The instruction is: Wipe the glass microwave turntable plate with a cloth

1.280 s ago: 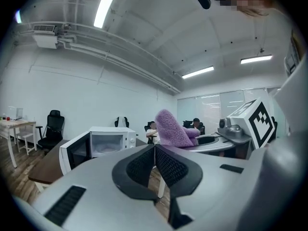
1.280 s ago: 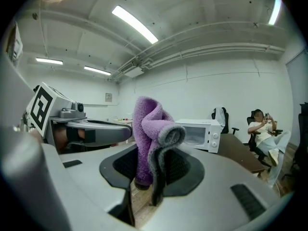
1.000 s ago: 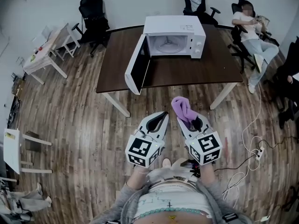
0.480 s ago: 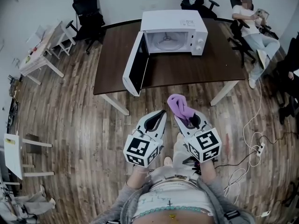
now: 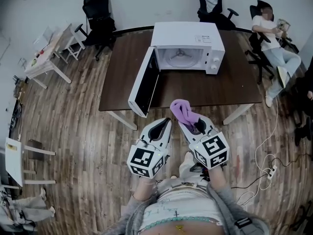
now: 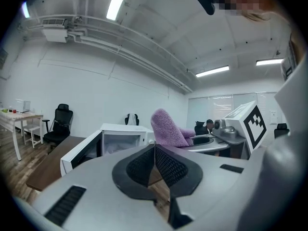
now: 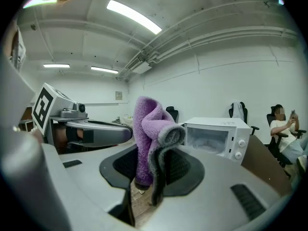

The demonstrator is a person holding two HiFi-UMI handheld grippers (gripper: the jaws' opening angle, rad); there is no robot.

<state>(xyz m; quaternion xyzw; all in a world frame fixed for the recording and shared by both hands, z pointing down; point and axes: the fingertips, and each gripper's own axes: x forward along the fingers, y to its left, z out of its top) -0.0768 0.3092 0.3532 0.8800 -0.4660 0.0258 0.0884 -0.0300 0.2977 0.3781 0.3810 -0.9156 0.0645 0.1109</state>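
Your right gripper [image 5: 186, 124] is clamped on the purple cloth [image 5: 182, 109]. Your left gripper [image 5: 167, 123] is pressed closed and empty. Both are near you. The glass plate [image 5: 180, 57] lies inside the open microwave [image 5: 188, 33] on the far table [image 5: 122, 77].

Microwave [image 5: 188, 47] sits on table [image 5: 122, 82]. Door [image 5: 144, 84] stands open to microwave's left; turntable plate [image 5: 180, 56] inside. In front of microwave, at table's near edge: left gripper [image 5: 166, 123] beside right gripper [image 5: 192, 124], cloth [image 5: 183, 110] between right jaws. Chair [image 5: 211, 4] behind microwave.
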